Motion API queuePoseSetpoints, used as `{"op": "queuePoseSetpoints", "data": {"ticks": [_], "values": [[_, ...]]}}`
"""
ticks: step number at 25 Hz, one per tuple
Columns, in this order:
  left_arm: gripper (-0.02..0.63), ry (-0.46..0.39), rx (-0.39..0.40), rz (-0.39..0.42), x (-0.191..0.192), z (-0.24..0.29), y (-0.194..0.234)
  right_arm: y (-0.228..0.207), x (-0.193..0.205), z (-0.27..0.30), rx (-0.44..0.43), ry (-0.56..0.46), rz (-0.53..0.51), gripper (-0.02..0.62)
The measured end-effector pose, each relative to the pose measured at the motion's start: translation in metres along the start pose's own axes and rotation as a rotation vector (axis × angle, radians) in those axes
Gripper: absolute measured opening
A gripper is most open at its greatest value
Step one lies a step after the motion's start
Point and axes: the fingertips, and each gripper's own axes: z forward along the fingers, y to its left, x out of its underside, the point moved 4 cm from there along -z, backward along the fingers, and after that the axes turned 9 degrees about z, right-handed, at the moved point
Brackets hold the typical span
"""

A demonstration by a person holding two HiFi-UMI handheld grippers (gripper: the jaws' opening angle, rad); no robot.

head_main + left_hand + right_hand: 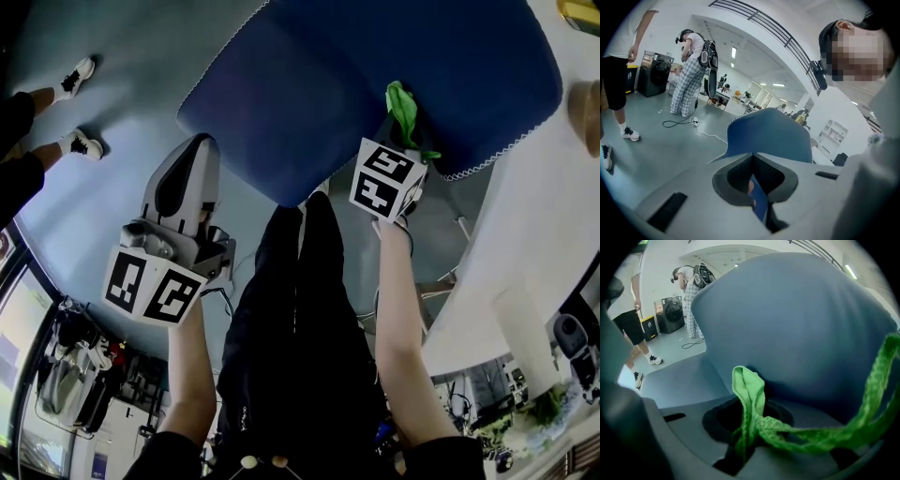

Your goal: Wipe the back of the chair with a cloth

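The blue chair back (pixel 375 75) fills the top of the head view, and its pale stitched edge runs along the rim. My right gripper (pixel 405 136) is shut on a green cloth (pixel 403 108) and holds it against the chair back's lower right part. In the right gripper view the green cloth (pixel 749 390) rises out of the right gripper (pixel 745 430), with a strand trailing right across the blue chair back (pixel 797 324). My left gripper (pixel 187 155) hangs left of the chair, apart from it, shut and holding nothing. The left gripper (pixel 751 161) looks toward the chair back (pixel 768 136).
A white table (pixel 525 262) runs along the right, close to the chair. Grey floor lies to the left, where a bystander's sneakers (pixel 80 80) stand. A person in plaid trousers (pixel 689 79) stands farther off, near a dark machine (pixel 656 75) and a floor cable (pixel 693 124).
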Motion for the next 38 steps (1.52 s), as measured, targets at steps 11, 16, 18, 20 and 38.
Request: {"op": "queuePoseSetpoints", "data": {"ticks": [11, 16, 18, 20, 38], "values": [[0.002, 0.001, -0.004, 0.0, 0.002, 0.005, 0.0, 0.004, 0.018, 0.021, -0.005, 0.041, -0.019, 0.044], [0.002, 0.005, -0.009, 0.001, 0.005, 0.003, 0.003, 0.005, 0.025, 0.029, -0.005, 0.055, -0.044, 0.044], [0.002, 0.003, -0.01, 0.001, 0.006, 0.002, 0.003, 0.006, 0.027, 0.033, -0.008, 0.061, -0.052, 0.044], [0.002, -0.001, -0.012, 0.001, 0.006, 0.001, 0.003, 0.008, 0.029, 0.036, -0.01, 0.067, -0.059, 0.044], [0.002, 0.0, -0.024, 0.006, 0.02, -0.007, 0.007, 0.014, 0.043, 0.057, -0.027, 0.094, -0.116, 0.044]]}}
